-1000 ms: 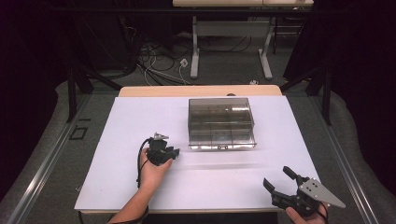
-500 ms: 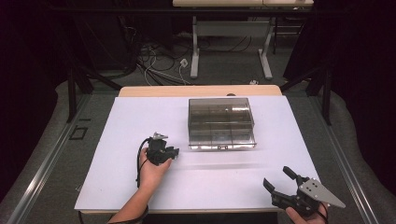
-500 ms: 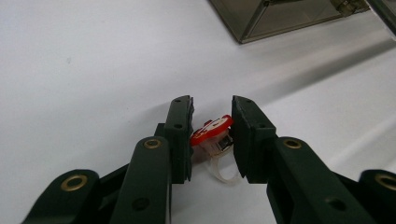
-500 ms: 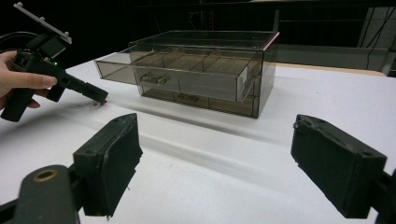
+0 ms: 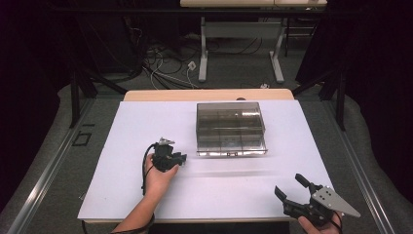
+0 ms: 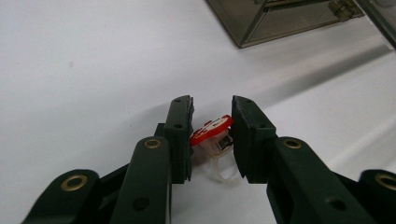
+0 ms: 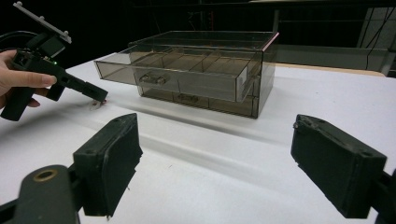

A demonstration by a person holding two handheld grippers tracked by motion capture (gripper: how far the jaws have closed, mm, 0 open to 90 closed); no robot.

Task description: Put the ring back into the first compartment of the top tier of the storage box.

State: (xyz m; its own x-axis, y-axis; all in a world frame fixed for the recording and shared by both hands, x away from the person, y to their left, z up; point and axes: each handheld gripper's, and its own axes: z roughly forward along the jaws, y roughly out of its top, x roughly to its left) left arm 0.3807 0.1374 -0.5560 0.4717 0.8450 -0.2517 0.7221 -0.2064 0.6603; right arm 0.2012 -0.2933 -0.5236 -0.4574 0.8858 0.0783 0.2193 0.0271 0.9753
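Observation:
A small toy ring with a red round top and a clear plastic band [image 6: 212,133] sits between the jaws of my left gripper [image 6: 212,106], which is shut on it just above the white table. In the high view my left gripper [image 5: 182,157] is left of centre, a little to the left of a smoked clear drawer box [image 5: 231,127]. My right gripper [image 5: 289,184] hovers at the table's front right, open and holding nothing. From the right gripper view [image 7: 215,140] the box [image 7: 205,70] has its upper drawer pulled partly out, and my left gripper [image 7: 100,97] points toward it.
The white table top [image 5: 141,122] has bare room all around the box. The box's corner [image 6: 280,14] lies ahead and to the right of the left jaws. Beyond the far edge are desk legs and loose cables [image 5: 165,73] on the floor.

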